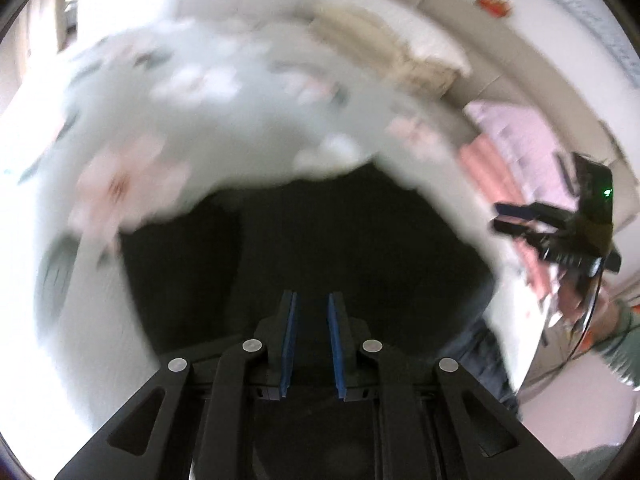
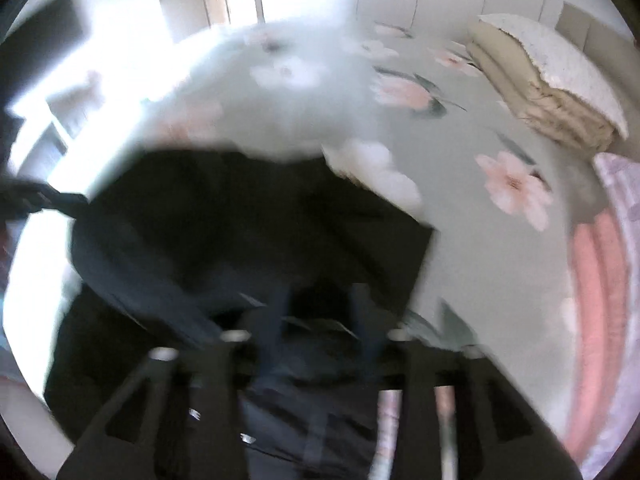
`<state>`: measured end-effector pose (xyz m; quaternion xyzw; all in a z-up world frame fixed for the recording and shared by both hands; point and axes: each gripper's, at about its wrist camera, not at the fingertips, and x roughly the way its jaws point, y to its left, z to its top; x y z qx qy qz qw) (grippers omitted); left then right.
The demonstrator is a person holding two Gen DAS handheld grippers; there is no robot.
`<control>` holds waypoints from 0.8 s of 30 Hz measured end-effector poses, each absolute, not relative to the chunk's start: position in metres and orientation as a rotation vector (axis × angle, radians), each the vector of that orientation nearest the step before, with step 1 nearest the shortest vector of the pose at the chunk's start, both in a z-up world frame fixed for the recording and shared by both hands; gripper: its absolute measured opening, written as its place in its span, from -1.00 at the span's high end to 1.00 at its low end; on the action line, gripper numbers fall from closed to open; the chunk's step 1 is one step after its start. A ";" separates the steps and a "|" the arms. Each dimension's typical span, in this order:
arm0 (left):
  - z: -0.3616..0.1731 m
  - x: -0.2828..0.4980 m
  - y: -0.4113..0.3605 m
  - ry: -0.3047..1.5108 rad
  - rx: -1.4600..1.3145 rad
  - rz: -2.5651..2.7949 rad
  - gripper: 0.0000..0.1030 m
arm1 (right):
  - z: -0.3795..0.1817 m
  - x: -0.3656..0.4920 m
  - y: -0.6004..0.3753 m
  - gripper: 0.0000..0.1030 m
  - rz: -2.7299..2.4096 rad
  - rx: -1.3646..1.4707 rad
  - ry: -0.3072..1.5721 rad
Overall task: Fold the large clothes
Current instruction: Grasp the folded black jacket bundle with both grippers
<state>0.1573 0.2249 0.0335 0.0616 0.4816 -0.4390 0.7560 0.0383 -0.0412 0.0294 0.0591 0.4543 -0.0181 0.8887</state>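
The left gripper is hanging over the dark garment, its blue fingers a little apart and holding nothing. The garment is lying flat just ahead of it on the flowery bedsheet. The right gripper is blurry — its fingers are sitting apart over the dark cloth, gripping nothing clear. Far ahead, to its right, folded blankets are resting.

Heavy motion blur in both fisheye views, blown-out daylight glare at upper left, dark curved vignette edges.
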 end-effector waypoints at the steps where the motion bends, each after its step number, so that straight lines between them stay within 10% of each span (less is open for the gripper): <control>1: 0.038 0.159 0.213 1.032 0.137 -0.971 0.55 | 0.039 0.049 -0.034 -0.05 -0.016 0.148 0.916; 14: -0.127 0.115 0.202 1.362 0.136 -0.993 0.43 | -0.150 0.059 0.032 -0.11 0.040 0.311 1.389; 24: -0.071 0.093 0.231 1.256 0.010 -0.950 0.27 | -0.088 0.025 0.045 -0.15 0.060 0.339 1.239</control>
